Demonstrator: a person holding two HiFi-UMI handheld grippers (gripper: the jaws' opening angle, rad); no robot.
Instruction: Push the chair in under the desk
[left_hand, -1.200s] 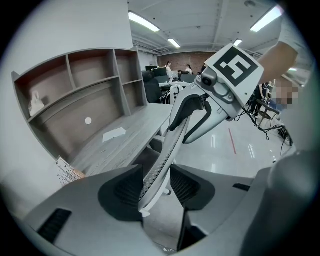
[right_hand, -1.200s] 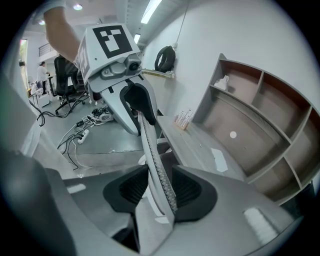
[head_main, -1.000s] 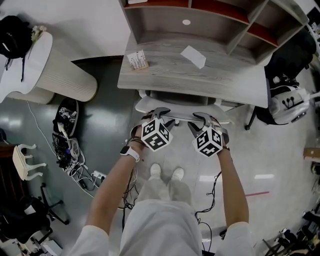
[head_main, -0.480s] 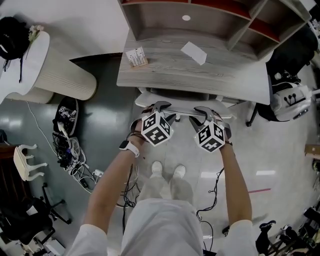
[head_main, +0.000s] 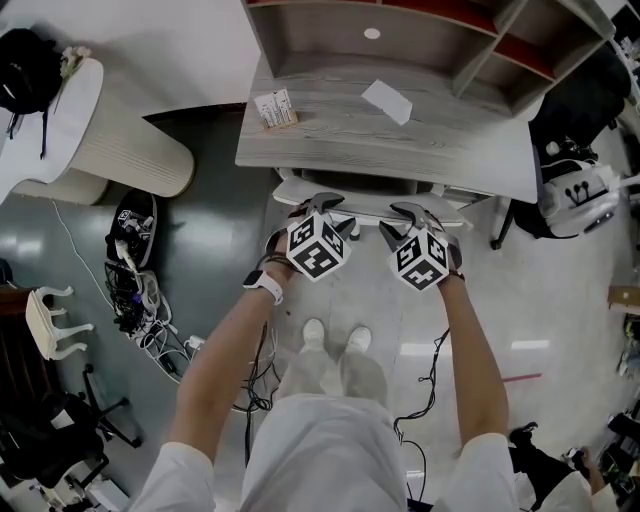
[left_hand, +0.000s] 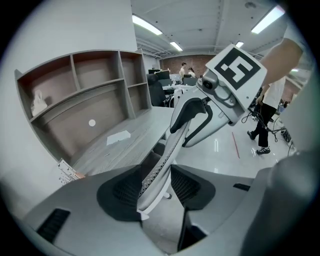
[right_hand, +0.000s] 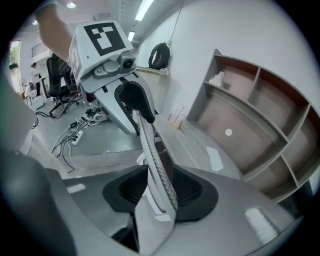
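**The chair is held by its back at the near edge of the desk, with both grippers.**

The chair (head_main: 300, 192) is placed mostly under the desk (head_main: 400, 140). Only the white top of its back is seen in front of the near desk edge. This back is taken from above by the left gripper (head_main: 322, 208) and the right gripper (head_main: 412, 212), side by side and pointed downward. In the left gripper view the mesh edge of the back is clamped between the dark pads (left_hand: 120, 192). In the right gripper view the jaws have just been opening, yet the back is found between them and both pads are touched by it. On the desk a paper (head_main: 386, 101) and a small card (head_main: 275, 109) are laid, below a shelf (head_main: 400, 30). The person's shoes (head_main: 335, 340) are seen on the floor (head_main: 520, 300) near the chair. Cables (head_main: 140, 300) are lying to the left.
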